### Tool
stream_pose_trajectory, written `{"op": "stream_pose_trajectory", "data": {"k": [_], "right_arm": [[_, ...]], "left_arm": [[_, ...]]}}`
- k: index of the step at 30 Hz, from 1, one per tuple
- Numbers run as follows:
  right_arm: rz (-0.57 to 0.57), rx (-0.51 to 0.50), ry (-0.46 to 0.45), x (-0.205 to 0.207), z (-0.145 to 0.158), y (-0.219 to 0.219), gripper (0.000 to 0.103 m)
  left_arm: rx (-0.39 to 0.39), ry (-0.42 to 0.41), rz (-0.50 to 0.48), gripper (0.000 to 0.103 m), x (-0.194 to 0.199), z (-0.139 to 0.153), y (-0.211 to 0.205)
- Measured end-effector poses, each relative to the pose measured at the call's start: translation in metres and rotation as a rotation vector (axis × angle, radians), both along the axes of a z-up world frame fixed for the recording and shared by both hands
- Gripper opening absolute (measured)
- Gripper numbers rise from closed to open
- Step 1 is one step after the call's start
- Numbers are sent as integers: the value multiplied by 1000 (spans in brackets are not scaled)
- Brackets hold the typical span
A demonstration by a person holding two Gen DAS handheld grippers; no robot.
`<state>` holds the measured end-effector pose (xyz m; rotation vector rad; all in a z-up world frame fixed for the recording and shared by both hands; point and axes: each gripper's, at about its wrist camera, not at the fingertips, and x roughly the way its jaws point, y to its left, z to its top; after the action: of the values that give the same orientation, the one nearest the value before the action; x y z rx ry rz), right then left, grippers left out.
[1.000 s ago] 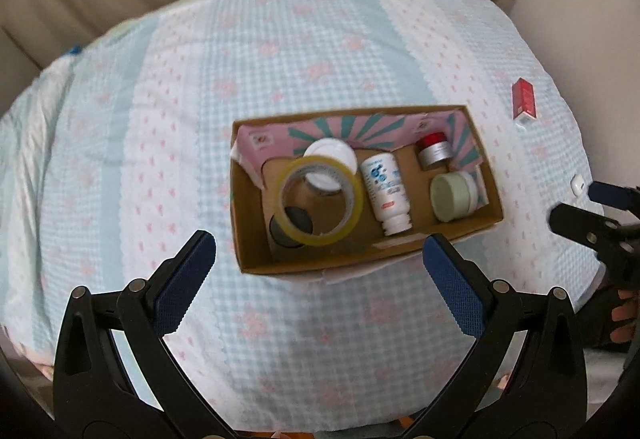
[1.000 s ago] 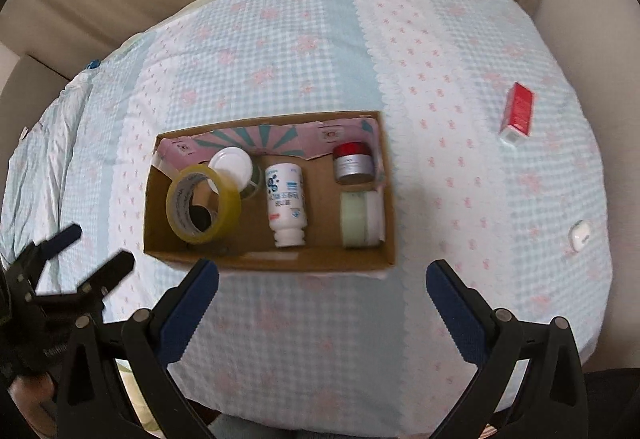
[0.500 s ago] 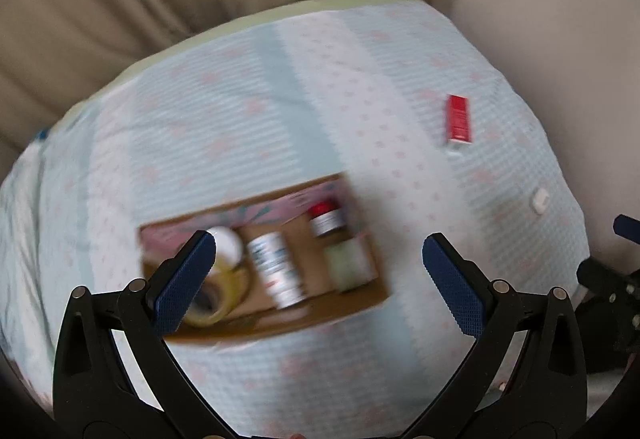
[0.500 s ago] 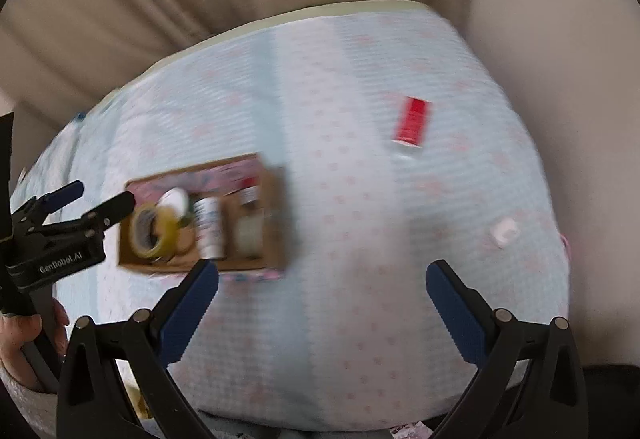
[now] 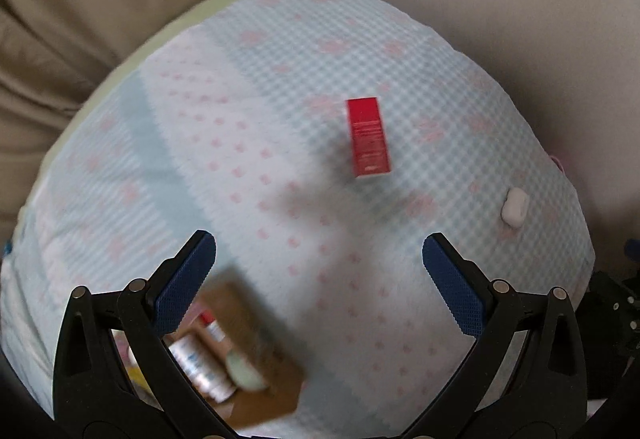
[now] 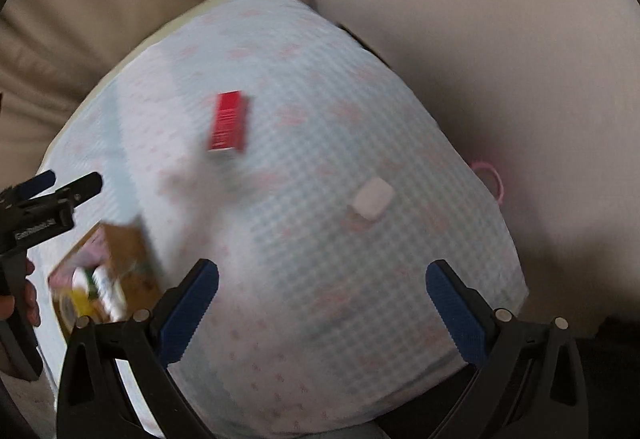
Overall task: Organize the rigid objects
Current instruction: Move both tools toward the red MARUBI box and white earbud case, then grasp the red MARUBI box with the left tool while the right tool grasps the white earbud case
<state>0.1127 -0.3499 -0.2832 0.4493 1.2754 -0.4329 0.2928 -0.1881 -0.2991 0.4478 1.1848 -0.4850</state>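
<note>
Red box (image 5: 369, 137) lies flat on checked cloth (image 5: 248, 143) (white print, blurred).

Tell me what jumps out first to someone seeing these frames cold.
The red box lying alone on the checked cloth grabs the eye, with a small white case nearer the cloth's right edge. Low left, a blurred cardboard box holds bottles and jars. Both the left gripper and the right gripper hang open and empty above the cloth.
</note>
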Motion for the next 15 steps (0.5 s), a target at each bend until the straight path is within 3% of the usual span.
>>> {"op": "stream_pose_trajectory", "data": {"k": [5,11,15], "right_arm": [[-130,51,36,-4,-44,-29,103],[-291,51,-4,5,-82,-52,102],[-353,26,-2,25,-112,-60,91]], "left_arm": [[-8,73,-35,103,34,-45,-39],[8,66,-96,103,65,-82,-76],[30,93,-92,101,84,-119,-94]]}}
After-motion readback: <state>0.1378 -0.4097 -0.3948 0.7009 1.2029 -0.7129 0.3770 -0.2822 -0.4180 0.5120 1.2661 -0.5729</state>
